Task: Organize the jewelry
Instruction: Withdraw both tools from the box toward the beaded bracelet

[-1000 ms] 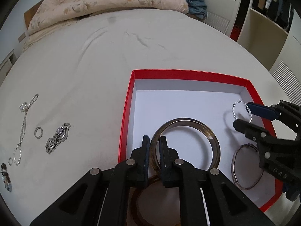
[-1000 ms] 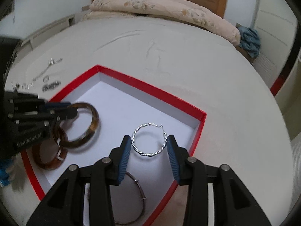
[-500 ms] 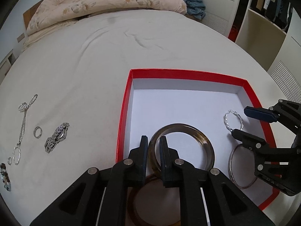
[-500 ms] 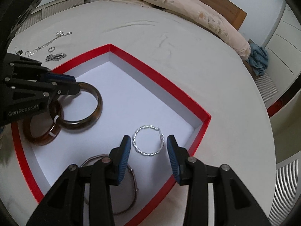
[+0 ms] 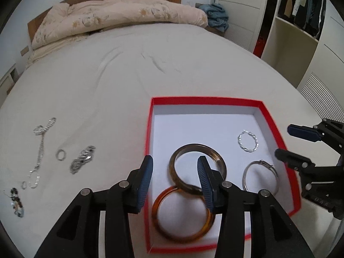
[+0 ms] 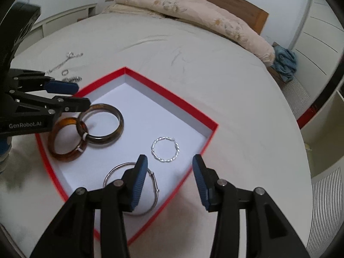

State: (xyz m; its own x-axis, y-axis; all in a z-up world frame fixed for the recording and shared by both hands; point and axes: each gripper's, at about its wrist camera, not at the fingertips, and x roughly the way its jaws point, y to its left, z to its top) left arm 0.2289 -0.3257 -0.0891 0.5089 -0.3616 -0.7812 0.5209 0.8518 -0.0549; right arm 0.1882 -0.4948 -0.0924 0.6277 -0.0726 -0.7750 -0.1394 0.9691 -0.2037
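On the white bedsheet (image 5: 90,90), left of the left gripper (image 5: 175,179), lie the loose pieces: a beaded item (image 5: 16,202), a silver chain (image 5: 40,150), a small ring (image 5: 60,154) and a silver link bracelet (image 5: 82,159).

The red-rimmed box (image 5: 148,150) sits ahead of both tools. The left gripper has just been opening; its jaws now stand spread and hold nothing. Below and between its fingers lies the dark tortoiseshell bangle (image 5: 197,169), overlapping the amber bangle (image 5: 182,215), which lies nearer the tool.

Further right in the box: a twisted silver hoop (image 6: 165,149) ahead of the right gripper (image 6: 169,182), and a plain silver hoop (image 6: 131,190) partly under its left finger. The right gripper's jaws are spread — nothing is between the pads.
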